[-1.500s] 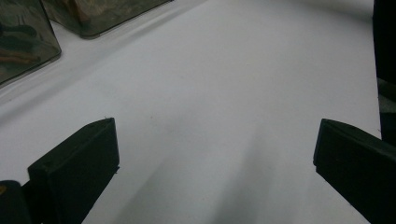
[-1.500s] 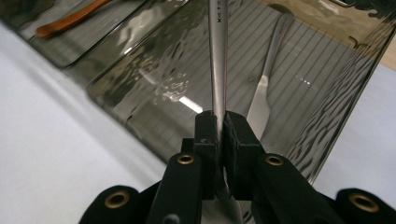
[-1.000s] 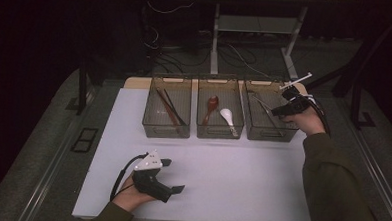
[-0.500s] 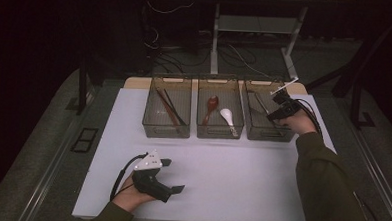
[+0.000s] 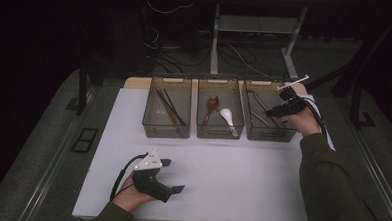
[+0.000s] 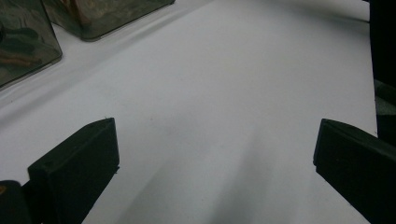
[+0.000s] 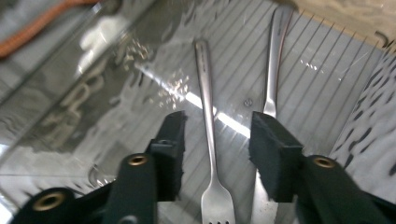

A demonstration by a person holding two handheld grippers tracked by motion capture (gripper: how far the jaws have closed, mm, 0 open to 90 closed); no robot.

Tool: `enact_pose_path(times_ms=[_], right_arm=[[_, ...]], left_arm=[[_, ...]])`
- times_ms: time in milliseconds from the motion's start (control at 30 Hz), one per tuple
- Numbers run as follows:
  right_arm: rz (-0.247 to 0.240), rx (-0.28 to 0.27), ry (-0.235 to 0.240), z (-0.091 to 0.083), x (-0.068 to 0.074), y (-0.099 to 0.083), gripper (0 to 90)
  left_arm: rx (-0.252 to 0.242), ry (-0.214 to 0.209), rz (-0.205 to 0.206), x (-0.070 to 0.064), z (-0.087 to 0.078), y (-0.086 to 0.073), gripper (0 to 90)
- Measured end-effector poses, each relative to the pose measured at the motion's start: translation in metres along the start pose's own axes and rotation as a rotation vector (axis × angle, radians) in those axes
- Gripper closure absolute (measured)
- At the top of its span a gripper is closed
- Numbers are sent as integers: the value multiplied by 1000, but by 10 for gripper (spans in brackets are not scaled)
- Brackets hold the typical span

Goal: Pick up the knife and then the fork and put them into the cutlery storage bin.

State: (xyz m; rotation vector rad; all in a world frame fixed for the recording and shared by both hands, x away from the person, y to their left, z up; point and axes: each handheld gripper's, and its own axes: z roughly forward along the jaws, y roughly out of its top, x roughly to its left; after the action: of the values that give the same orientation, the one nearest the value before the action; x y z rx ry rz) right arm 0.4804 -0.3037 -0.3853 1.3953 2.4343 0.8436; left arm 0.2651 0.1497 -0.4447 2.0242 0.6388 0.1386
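A slim silver metal fork (image 7: 209,140) lies flat on the ribbed floor of the right-hand clear plastic bin (image 5: 269,135), tines toward the camera in the right gripper view, handle running away from it. The right gripper (image 7: 215,156) hangs directly over it with its black padded fingers (image 7: 173,149) spread — one on each side of the fork's neck, neither pad touching the metal. Just beside it, partly under the farther finger, lies a second silver utensil (image 7: 272,65); its working end is hidden behind that pad, so what kind it is cannot be told. The bin's glossy near wall throws glare and reflections that blur the left part of that view.

In the high view the right gripper (image 5: 284,108) sits inside the bin's rim, close to its right wall, with little side room. The middle clear bin (image 5: 219,131) holds a brown wooden spoon (image 5: 210,107) and a white ceramic spoon (image 5: 228,117); the left clear bin (image 5: 165,130) holds dark chopsticks (image 5: 170,107).

The left gripper (image 5: 170,175) rests on the white desk (image 5: 241,177) near its front edge — fingers (image 6: 79,168) wide apart, nothing between them, bare surface ahead.
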Motion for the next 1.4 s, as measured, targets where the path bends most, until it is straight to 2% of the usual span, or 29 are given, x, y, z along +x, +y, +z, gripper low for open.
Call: enact_pose_path(times_ms=[100, 233, 333, 433, 533, 700, 833, 1167, 1400], right_arm=[[24, -39, 21, -5, -3, -3, 486], [73, -91, 26, -12, -4, -9, 440], [92, -119, 29, -16, -3, -14, 401], [90, -141, 12, -19, -1, -18, 375], [105, -173, 23, -24, 1, -21, 329], [99, -223, 32, -31, 7, -29, 285], [82, -244, 47, -35, 15, -39, 260], [-10, -307, 88, -50, 43, -65, 212], [-85, -347, 148, -59, 69, -85, 193]], left_arm=[[3, 0, 1, 0, 0, 0, 0], [2, 2, 1, 0, 0, -1, 0], [2, 3, 1, 0, 0, 0, 0], [4, 4, 0, 0, 0, 0, 0], [3, 5, 0, 0, 0, 0, 0], [2, 4, -5, 0, 1, 0, 0], [3, 8, -6, 1, 1, 0, 0], [5, 16, -6, 1, 0, 0, 0], [4, 14, -9, 1, -1, 0, 0]])
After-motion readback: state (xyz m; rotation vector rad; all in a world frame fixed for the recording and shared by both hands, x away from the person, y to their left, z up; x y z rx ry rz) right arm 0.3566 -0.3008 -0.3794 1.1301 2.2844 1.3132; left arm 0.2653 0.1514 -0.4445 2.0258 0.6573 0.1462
